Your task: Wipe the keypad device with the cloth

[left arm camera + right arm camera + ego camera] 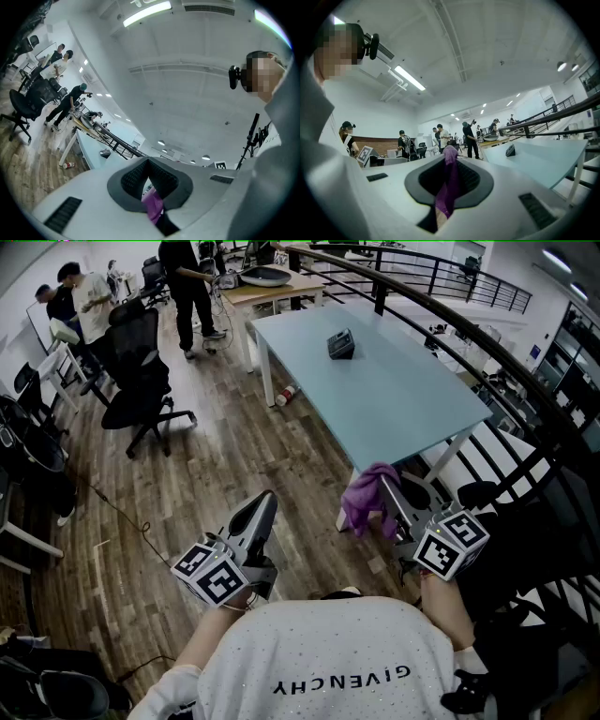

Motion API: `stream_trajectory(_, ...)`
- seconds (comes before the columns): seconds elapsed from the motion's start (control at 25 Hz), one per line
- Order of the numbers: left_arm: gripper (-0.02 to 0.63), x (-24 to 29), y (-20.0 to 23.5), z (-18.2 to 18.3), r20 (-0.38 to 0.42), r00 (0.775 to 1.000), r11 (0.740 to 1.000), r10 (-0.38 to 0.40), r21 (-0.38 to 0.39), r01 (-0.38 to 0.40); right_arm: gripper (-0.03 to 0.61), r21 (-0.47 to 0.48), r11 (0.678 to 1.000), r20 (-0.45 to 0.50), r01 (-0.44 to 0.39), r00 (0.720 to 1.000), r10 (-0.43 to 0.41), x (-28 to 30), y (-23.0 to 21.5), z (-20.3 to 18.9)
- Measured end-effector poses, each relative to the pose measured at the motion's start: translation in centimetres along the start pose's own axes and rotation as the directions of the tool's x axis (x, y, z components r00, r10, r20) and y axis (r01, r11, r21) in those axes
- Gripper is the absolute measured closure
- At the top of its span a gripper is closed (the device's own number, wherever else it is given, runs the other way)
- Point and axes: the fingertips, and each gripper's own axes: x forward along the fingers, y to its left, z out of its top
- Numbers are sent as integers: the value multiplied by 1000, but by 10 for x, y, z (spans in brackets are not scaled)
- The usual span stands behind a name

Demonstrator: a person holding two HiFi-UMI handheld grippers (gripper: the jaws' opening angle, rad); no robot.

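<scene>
The dark keypad device (340, 344) sits far off on the pale blue table (394, 399); it also shows small in the left gripper view (104, 153) and the right gripper view (510, 150). A purple cloth (366, 498) hangs from my right gripper (386, 489), which is shut on it near the table's near corner. In the right gripper view the cloth (448, 187) runs down between the pads of the right gripper (450, 160). My left gripper (265, 504) is shut and empty over the wood floor, its jaws pointing up at the ceiling in the view from the left gripper (148, 164).
A black railing (469, 343) curves along the table's right side. Black office chairs (141, 381) stand to the left. Several people (187, 287) stand at the back by a wooden desk (272, 287). A bottle (286, 395) lies on the floor by a table leg.
</scene>
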Motion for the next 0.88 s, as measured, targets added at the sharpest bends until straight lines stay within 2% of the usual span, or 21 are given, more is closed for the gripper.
stream_trajectory(0.32, 620, -17, 7, 6, 5, 1000, 1000, 1, -9, -1, 551, -19, 1000, -21, -11, 1000, 11, 13, 18, -8)
stream_trajectory(0.56, 620, -17, 19, 10, -1, 1000, 1000, 2, -15, -2, 550, -19, 1000, -46, -18, 999, 18, 34, 15, -10)
stream_trajectory(0.72, 621, -13, 38, 25, 24, 1000, 999, 2, 33, -3, 549, -21, 1000, -62, -1, 998, 0, 62, 7, -12)
stream_trajectory(0.88, 621, 0, 57, 41, 36, 999, 997, 18, 77, -21, 549, 11, 1000, -48, -22, 999, 23, 95, -6, -6)
